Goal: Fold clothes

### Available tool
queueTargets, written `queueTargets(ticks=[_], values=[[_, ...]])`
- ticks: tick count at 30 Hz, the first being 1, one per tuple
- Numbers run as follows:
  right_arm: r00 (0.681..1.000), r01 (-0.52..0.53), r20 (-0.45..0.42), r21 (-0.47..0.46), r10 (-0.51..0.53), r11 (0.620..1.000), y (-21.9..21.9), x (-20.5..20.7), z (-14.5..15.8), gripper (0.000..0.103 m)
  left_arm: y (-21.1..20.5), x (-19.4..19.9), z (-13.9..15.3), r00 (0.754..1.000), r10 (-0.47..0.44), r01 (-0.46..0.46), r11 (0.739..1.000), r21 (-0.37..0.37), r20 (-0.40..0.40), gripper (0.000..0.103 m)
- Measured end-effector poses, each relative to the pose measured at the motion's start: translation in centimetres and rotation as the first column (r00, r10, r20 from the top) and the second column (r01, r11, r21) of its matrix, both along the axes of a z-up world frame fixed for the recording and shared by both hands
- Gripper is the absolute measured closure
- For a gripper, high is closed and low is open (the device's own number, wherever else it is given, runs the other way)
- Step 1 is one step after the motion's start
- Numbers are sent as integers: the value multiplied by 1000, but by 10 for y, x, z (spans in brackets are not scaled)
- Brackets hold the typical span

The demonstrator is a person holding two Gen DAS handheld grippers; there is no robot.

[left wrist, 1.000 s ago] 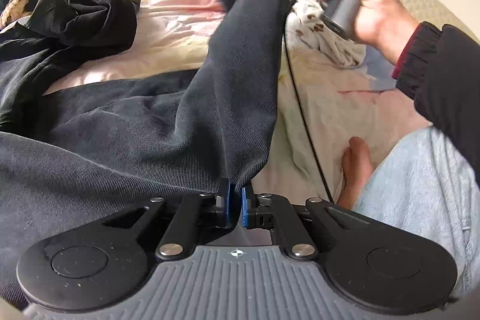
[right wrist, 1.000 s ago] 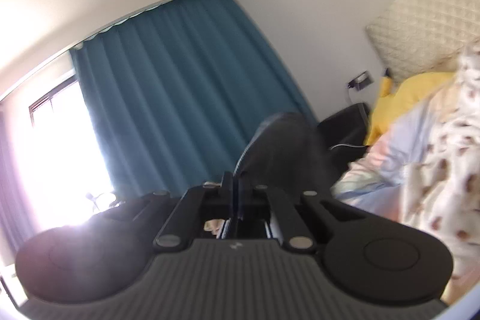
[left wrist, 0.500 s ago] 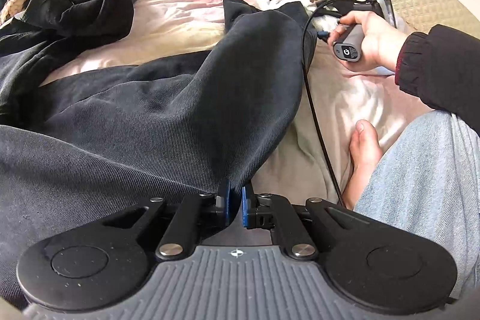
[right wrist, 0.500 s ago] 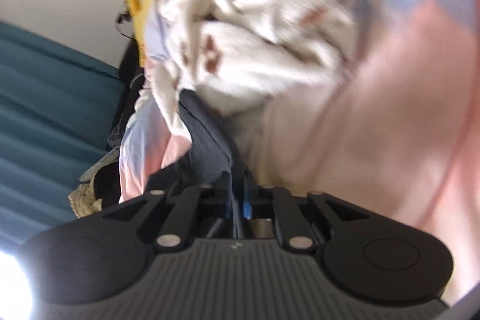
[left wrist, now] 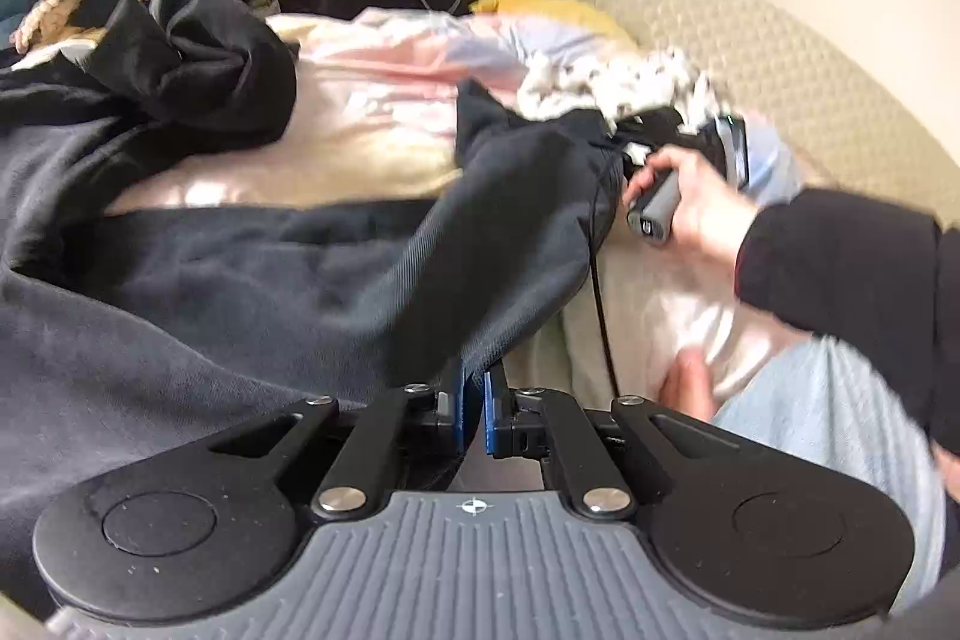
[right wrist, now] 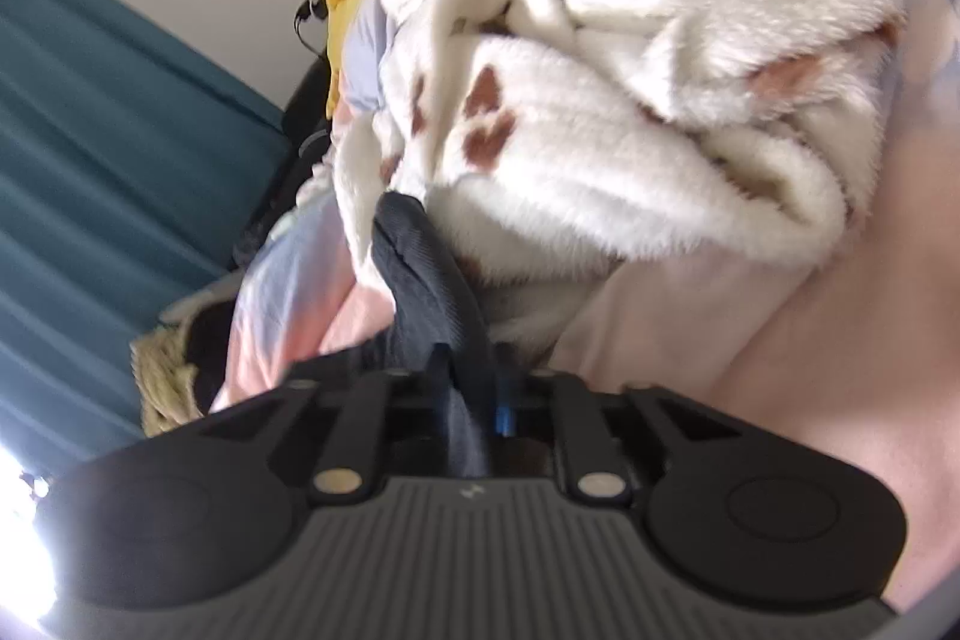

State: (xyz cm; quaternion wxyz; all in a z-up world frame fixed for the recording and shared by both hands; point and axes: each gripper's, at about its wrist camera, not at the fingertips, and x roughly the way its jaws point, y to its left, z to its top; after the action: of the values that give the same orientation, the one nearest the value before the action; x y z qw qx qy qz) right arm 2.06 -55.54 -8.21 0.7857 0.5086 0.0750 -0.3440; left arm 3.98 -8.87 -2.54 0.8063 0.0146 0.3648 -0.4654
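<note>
1. Nearest the left wrist camera, the left claw (left wrist: 473, 403) is clamped on an edge of the dark grey garment (left wrist: 252, 292); its blue pads are pressed together with a thin fold of cloth between them.
2. From that pinch the garment runs away across the bed (left wrist: 372, 148). Most of it lies slumped to the left, and one long strip stretches up toward the right hand (left wrist: 690, 196).
3. The right claw (right wrist: 474, 394) has just been closing, and dark ribbed cloth sits between its jaws. I judge it pinched on the far end of that same strip, down near the pink bedding (right wrist: 750, 340).
4. The step in hand looks like laying the strip flat. To do it well, draw the two claws apart until the cloth between them is taut, then lower it evenly so no crease sets in.
5. Keep the far end clear of the white spotted fleece (right wrist: 630, 112) just beside it, or the pile may be dragged into the fold.
6. A black cable (left wrist: 600, 304) hangs from the right hand just beside the garment's edge; it should stay out from under the cloth.
7. Further back a crumpled black garment (left wrist: 198, 64) waits on the bed, apart from the one being handled.
</note>
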Motion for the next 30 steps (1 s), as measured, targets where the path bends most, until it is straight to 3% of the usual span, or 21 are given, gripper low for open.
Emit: queueTargets(ticks=[4,8,11,15,17,19,21,24,28,29,30], values=[[993,48,108,-51,-43,998,8,-7,28,97,11,11,4,998,52,-53,998,-44,-20,96],[999,42,38,-174,-36,984,27,11,76,98,29,23,8,992,119,-122,988,-91,-38,97],[999,2,34,-230,6,973,40,32,119,98,47,26,19,984,175,-178,971,-159,-34,98],[977,-88,154,-345,149,934,71,51,198,98,61,24,32,979,203,-204,954,-221,-28,98],[950,-74,244,-428,194,901,89,34,230,98,64,20,37,979,204,-202,954,-221,-11,98],[953,-37,246,-484,177,875,97,9,241,98,66,17,40,979,204,-199,954,-224,-1,98],[976,12,195,-480,94,877,88,-22,227,98,67,13,43,980,199,-192,955,-226,9,98],[996,89,59,-366,-73,926,61,-76,175,98,71,12,45,978,209,-200,952,-230,15,98],[967,205,-114,-178,-227,962,25,-142,93,98,72,17,44,952,306,-297,939,-173,30,94],[962,220,-130,-146,-240,964,22,-152,77,98,72,18,43,944,328,-319,935,-152,35,90],[959,232,-141,-118,-247,966,20,-162,63,98,71,20,41,938,345,-338,931,-138,34,79]])
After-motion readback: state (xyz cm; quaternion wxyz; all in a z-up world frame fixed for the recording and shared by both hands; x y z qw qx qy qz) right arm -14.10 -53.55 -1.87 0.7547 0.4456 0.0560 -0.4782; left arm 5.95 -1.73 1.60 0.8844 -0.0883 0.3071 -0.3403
